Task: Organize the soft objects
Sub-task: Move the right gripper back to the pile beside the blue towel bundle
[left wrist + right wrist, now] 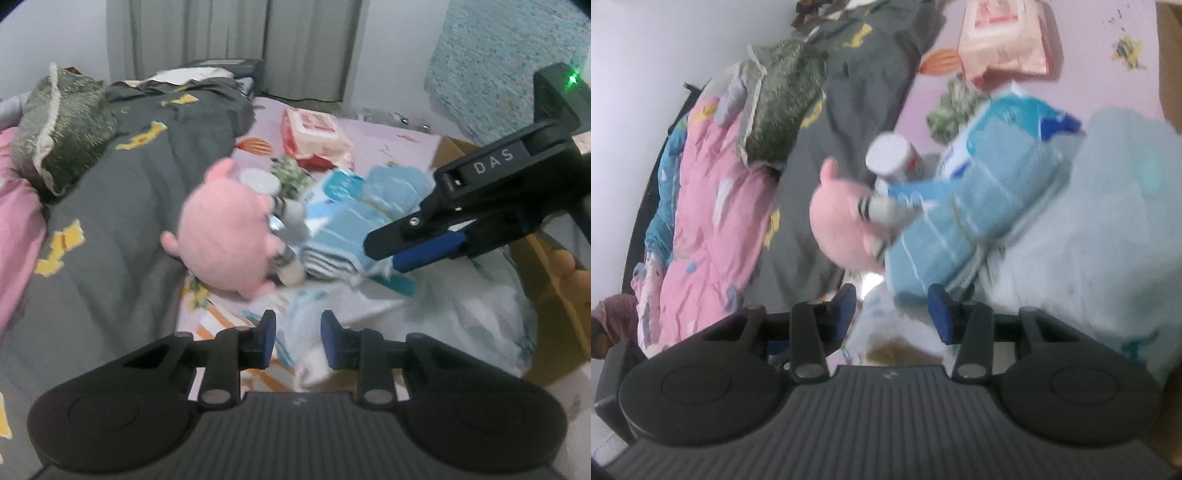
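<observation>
Both tongs (297, 339) (893, 314) stand narrowly parted, gripping nothing; blur smears the pink plush (225, 236) and blue pack (343, 221).

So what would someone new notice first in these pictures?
Probably the pink plush toy in the middle of the bed, lying against the grey blanket. Right beside it sits a blue plastic pack, with the right gripper reaching in over it. Further back lies a red-and-white wipes pack.
</observation>
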`<action>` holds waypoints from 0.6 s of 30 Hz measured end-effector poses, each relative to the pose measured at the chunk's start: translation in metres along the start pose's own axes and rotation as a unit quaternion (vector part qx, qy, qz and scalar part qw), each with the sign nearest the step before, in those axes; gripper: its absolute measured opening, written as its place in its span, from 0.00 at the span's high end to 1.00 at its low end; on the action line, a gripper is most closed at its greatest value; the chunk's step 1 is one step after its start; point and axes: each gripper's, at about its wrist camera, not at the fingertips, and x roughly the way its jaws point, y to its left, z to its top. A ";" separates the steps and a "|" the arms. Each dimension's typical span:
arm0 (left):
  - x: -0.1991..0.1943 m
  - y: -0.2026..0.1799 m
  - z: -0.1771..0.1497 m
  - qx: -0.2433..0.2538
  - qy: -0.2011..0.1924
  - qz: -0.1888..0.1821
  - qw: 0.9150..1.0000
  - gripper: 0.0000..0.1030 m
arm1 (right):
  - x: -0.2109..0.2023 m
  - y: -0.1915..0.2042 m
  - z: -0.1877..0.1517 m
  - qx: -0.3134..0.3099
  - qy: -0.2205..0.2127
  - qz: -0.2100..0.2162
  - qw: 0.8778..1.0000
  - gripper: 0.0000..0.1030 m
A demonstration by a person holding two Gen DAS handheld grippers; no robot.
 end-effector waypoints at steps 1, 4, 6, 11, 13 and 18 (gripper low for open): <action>0.000 -0.002 -0.003 0.002 0.001 -0.003 1.000 0.74 | 0.000 0.000 -0.005 -0.001 0.004 -0.002 1.000 0.59; 0.001 -0.005 -0.010 0.003 0.004 -0.007 1.000 0.74 | -0.002 0.003 -0.015 -0.010 0.012 -0.005 1.000 0.59; 0.006 -0.002 -0.011 -0.004 0.009 -0.007 1.000 0.74 | -0.003 0.007 -0.020 -0.020 0.011 -0.017 1.000 0.59; 0.023 0.022 -0.003 -0.077 0.029 -0.041 0.996 0.72 | 0.005 0.011 -0.017 -0.024 0.017 -0.065 0.997 0.59; 0.029 0.033 0.000 -0.107 0.043 -0.059 0.992 0.66 | 0.012 0.015 -0.014 -0.030 0.021 -0.083 0.996 0.59; 0.042 0.048 0.005 -0.149 0.067 -0.098 0.982 0.48 | 0.037 0.019 -0.004 -0.035 0.055 -0.119 0.991 0.57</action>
